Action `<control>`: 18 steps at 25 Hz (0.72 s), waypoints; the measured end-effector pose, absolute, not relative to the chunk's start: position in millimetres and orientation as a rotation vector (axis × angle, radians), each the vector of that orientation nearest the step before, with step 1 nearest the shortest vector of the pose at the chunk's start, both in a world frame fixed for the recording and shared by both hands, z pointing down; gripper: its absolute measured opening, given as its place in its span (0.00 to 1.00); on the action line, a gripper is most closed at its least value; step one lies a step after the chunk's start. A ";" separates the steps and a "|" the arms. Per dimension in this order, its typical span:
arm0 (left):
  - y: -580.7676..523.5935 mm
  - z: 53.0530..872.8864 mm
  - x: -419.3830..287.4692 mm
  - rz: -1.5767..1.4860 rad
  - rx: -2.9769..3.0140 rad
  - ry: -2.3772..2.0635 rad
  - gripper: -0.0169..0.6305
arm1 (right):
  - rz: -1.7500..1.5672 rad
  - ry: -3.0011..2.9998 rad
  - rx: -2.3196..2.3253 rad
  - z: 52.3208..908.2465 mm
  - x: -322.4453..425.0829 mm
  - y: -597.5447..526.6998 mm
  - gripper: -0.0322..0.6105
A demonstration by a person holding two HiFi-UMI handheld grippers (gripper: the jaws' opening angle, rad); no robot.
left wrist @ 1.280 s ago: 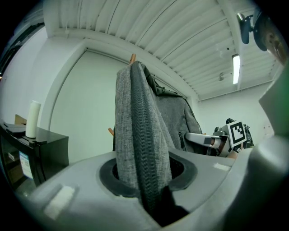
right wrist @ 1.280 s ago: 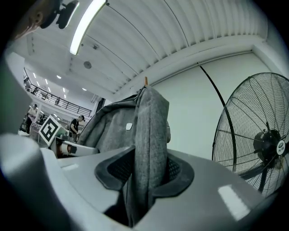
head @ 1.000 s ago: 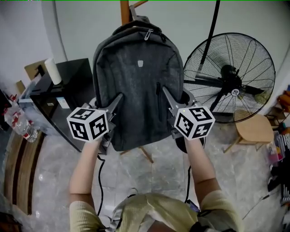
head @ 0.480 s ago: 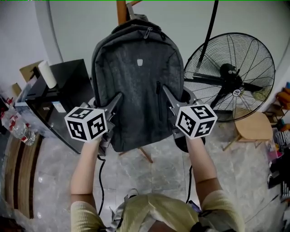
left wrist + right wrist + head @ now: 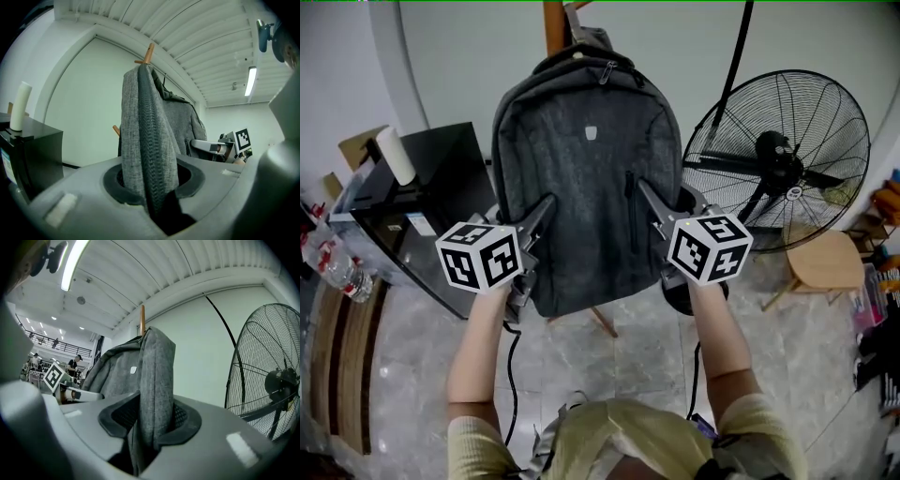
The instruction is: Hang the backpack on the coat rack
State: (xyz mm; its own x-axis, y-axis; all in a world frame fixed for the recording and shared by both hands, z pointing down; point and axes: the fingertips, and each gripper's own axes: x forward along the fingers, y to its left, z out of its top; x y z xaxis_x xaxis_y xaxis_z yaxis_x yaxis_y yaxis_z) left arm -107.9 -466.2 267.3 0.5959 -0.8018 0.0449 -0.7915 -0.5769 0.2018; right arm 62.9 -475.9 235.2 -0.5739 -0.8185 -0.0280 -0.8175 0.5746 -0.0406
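Note:
A dark grey backpack [image 5: 586, 178] is held upright in front of the wooden coat rack [image 5: 553, 23], whose post rises behind its top. My left gripper [image 5: 546, 204] is shut on the backpack's left side, and the grey fabric [image 5: 147, 159] runs up between its jaws. My right gripper [image 5: 643, 190] is shut on the backpack's right side, with the fabric [image 5: 154, 394] pinched in its jaws. A wooden peg [image 5: 149, 52] shows right above the bag's top in the left gripper view. The rack's post tip [image 5: 142, 319] stands just behind the bag in the right gripper view.
A large black floor fan [image 5: 783, 159] stands close at the right. A black cabinet [image 5: 422, 206] with a white roll [image 5: 396, 155] on it is at the left. A small wooden stool [image 5: 825, 267] sits at the right, and cables [image 5: 511, 375] trail on the glossy floor.
Both grippers and the backpack have shifted slightly right and a little lower in the head view. The grips are unchanged.

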 end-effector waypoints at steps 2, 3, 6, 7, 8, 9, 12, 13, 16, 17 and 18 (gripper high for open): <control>-468.9 268.9 -108.3 -0.079 2.624 -1.329 0.22 | -0.039 2.746 -1.436 236.8 63.0 -478.8 0.25; -470.5 269.9 -108.6 -0.080 2.625 -1.332 0.22 | -0.040 2.744 -1.440 237.8 63.0 -480.4 0.25; -477.0 276.4 -110.6 -0.076 2.621 -1.340 0.22 | -0.047 2.744 -1.454 244.1 61.3 -486.7 0.26; -479.7 280.2 -111.8 -0.072 2.614 -1.341 0.22 | -0.051 2.748 -1.461 247.5 59.9 -489.3 0.26; -482.4 284.8 -112.9 -0.071 2.607 -1.340 0.22 | -0.055 2.753 -1.469 251.2 58.5 -491.8 0.26; -484.7 289.3 -113.6 -0.074 2.601 -1.339 0.22 | -0.054 2.757 -1.477 254.8 57.4 -494.1 0.26; -490.1 299.0 -114.8 -0.096 2.606 -1.347 0.22 | -0.026 2.758 -1.492 262.3 55.7 -499.0 0.26; -491.8 301.0 -115.6 -0.100 2.609 -1.352 0.22 | -0.019 2.756 -1.495 264.1 55.2 -500.7 0.26; -497.8 304.6 -118.2 -0.100 2.623 -1.366 0.23 | -0.015 2.747 -1.506 268.8 54.7 -507.3 0.27; -500.1 305.6 -119.1 -0.101 2.630 -1.372 0.23 | -0.013 2.742 -1.509 270.3 54.9 -509.5 0.27; -502.3 306.7 -120.1 -0.103 2.639 -1.379 0.23 | -0.009 2.737 -1.515 271.9 55.0 -511.6 0.27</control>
State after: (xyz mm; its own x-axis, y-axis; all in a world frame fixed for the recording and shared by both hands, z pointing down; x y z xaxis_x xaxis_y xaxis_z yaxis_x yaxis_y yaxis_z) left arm -120.1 -502.3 306.7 0.5719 -0.8202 0.0136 -0.8090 -0.5612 0.1748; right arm 55.0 -511.6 271.9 -0.5312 -0.8472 -0.0087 -0.8471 0.5312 -0.0116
